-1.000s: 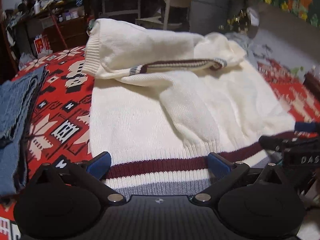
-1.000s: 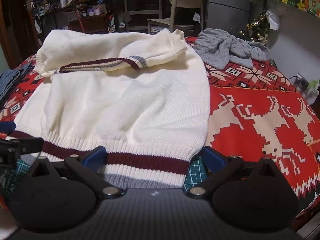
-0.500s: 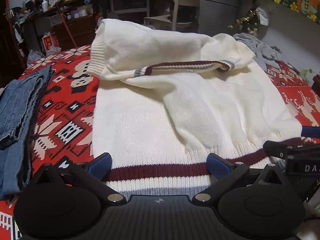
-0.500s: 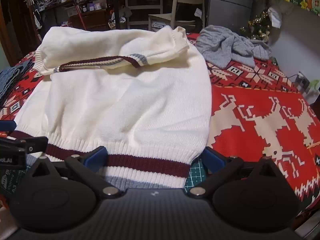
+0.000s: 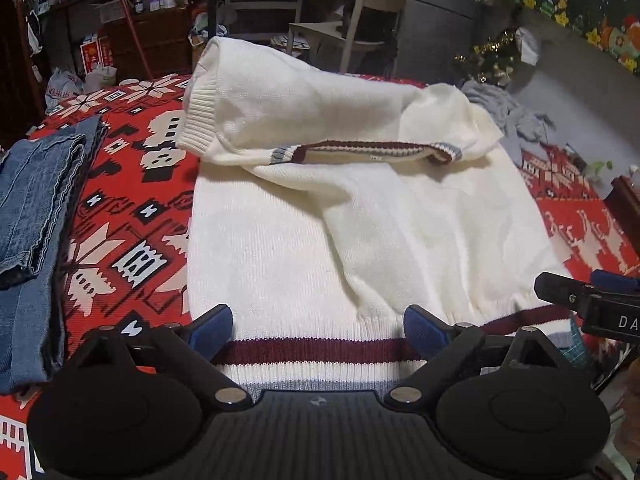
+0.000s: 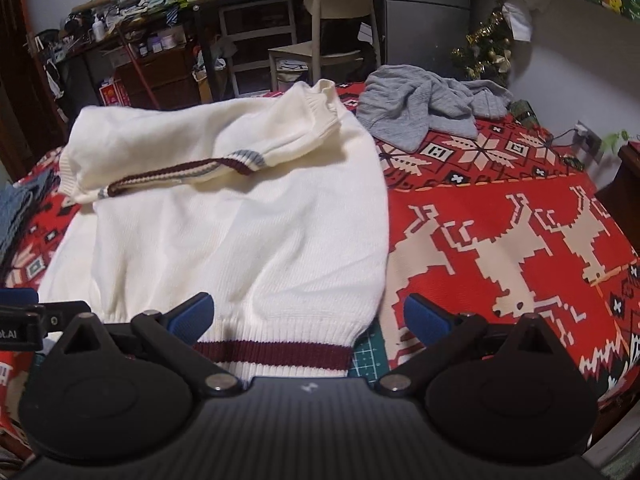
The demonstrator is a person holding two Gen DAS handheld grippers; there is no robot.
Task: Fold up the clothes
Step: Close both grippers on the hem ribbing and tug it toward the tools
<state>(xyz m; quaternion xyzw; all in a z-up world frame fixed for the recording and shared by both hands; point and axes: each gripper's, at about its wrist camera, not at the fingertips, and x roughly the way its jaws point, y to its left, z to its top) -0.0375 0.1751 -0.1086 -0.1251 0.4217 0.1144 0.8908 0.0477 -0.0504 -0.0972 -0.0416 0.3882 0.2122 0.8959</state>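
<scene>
A cream knitted sweater (image 5: pixel 280 248) (image 6: pixel 240 248) lies flat on the red patterned blanket (image 5: pixel 132 216), sleeves folded across its far end over the striped collar (image 5: pixel 360 152). Its hem (image 5: pixel 316 354) with maroon and grey stripes faces me. My left gripper (image 5: pixel 318 328) is open, its blue pads standing wide over the hem's left part. My right gripper (image 6: pixel 308 316) is open over the hem's right corner (image 6: pixel 344 350). Each gripper's tip shows at the edge of the other's view.
Folded blue jeans (image 5: pixel 32 216) lie left of the sweater. A grey garment (image 6: pixel 424 104) is bunched at the far right of the blanket (image 6: pixel 520 240). A green cutting mat (image 6: pixel 370 354) peeks out under the hem. A chair (image 6: pixel 336 28) and cluttered shelves stand behind.
Both grippers have drawn forward and lower toward the hem, so the sweater looms larger in both views. Both stay open. The sweater itself has not shifted.
</scene>
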